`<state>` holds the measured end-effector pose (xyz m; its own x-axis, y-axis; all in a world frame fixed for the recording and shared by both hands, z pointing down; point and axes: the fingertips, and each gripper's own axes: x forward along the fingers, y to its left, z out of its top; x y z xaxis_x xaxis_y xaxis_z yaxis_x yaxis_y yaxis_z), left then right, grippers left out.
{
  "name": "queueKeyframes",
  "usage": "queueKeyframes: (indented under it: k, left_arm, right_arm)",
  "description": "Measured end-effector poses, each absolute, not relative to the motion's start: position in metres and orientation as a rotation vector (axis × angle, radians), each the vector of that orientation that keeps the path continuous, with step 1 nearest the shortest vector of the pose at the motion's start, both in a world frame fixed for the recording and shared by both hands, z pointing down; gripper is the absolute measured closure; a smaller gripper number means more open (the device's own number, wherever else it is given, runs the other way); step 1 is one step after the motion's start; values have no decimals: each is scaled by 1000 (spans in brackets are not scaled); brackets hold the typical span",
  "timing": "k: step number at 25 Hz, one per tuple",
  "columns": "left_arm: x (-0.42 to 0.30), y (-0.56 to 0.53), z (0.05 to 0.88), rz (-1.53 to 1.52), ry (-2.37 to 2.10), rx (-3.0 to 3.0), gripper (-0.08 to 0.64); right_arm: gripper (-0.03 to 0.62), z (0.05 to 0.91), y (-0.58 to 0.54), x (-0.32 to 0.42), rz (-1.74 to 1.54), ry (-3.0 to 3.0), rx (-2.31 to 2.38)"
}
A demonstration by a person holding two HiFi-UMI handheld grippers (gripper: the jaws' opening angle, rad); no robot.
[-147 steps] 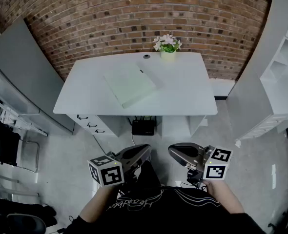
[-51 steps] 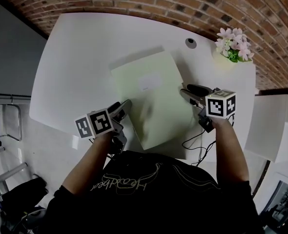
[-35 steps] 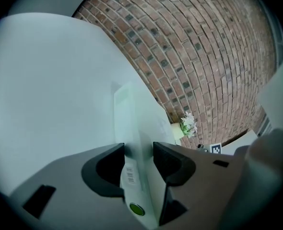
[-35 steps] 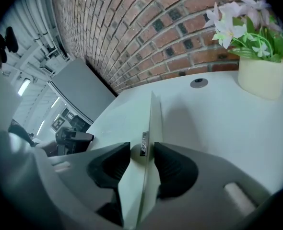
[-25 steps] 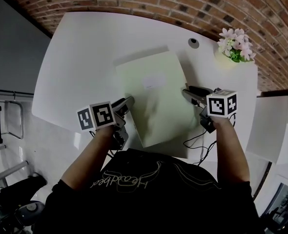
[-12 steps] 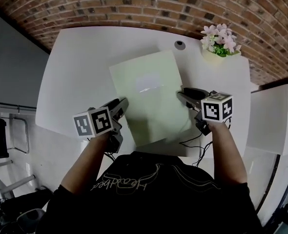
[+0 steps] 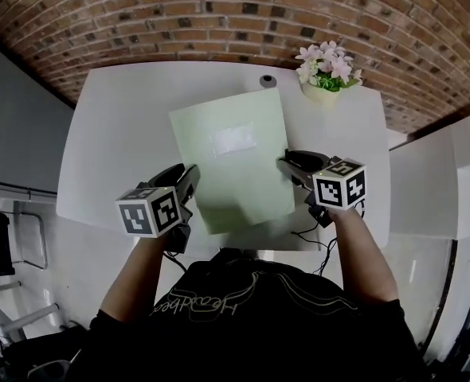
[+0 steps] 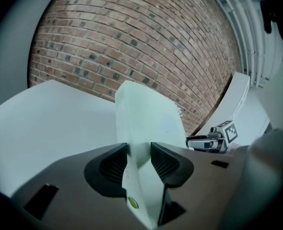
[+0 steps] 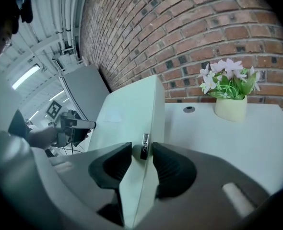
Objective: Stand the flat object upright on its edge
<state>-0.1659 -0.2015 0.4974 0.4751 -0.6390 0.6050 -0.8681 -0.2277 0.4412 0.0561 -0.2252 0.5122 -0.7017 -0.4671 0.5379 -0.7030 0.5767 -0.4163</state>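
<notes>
A pale green flat case point(image 7: 231, 157) with a white label is held over the white desk point(image 7: 107, 150), its broad face turned up toward the head view. My left gripper point(image 7: 189, 183) is shut on its left edge and my right gripper point(image 7: 289, 164) on its right edge, both near the end closest to me. In the left gripper view the case point(image 8: 148, 119) rises slanted out of the left gripper point(image 8: 139, 152). In the right gripper view the case point(image 9: 132, 109) has its edge, with a small metal clip, between the pads of the right gripper point(image 9: 142, 155), whose jaws have just been closing on it. Whether the far edge touches the desk is hidden.
A cream pot of pink flowers point(image 7: 324, 78) stands at the desk's back right, with a round cable hole point(image 7: 267, 80) beside it. A brick wall runs behind the desk. A grey cabinet point(image 7: 16, 118) is at the left, white shelving point(image 7: 434, 173) at the right, and cables point(image 7: 308, 231) hang at the front edge.
Both grippers have risen with the case between them. Its held end has come up off the desk and its face shows larger. The left gripper has rolled.
</notes>
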Motion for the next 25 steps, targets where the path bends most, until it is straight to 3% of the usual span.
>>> queueKeyframes:
  k: [25]
  left_arm:
    - [-131,-147,449,576,-1440,2348,407]
  right_arm:
    - [471,476,-173,88,521,-2523,1023]
